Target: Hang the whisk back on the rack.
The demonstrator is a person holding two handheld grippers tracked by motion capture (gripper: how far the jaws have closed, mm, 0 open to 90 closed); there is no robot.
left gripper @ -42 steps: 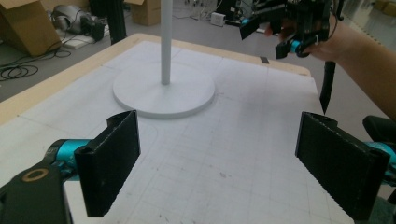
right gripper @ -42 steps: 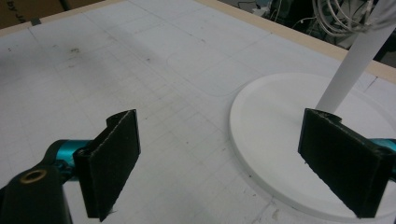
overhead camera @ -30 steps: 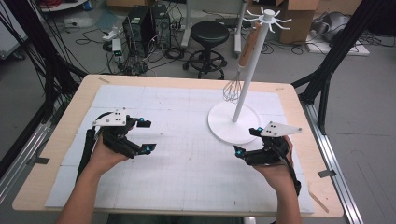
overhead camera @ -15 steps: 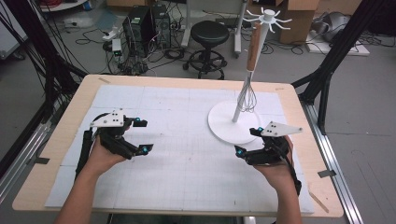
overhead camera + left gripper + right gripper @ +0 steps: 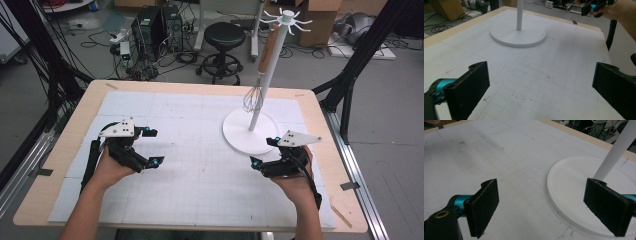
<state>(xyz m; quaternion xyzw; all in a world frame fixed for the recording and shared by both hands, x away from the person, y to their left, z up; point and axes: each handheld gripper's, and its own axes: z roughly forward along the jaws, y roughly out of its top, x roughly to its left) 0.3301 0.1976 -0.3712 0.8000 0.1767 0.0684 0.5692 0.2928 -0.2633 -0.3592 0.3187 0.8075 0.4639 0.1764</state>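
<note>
Both my grippers idle beside the whisk stand, no readable writing anywhere.

Left gripper [image 5: 150,147] jaws just opened wide, empty; right gripper [image 5: 265,151] released at the stand base [image 5: 240,137]. High view alone shows the whisk [image 5: 253,98] hanging on the desk [image 5: 65,125].

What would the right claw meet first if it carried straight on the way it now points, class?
Probably the rack's round white base. The right claw stands open and empty, its right-hand jaw already over the base's near edge, with the white pole rising just beyond. Depth is hard to judge, so it might slide over the disc and meet the pole.
</note>
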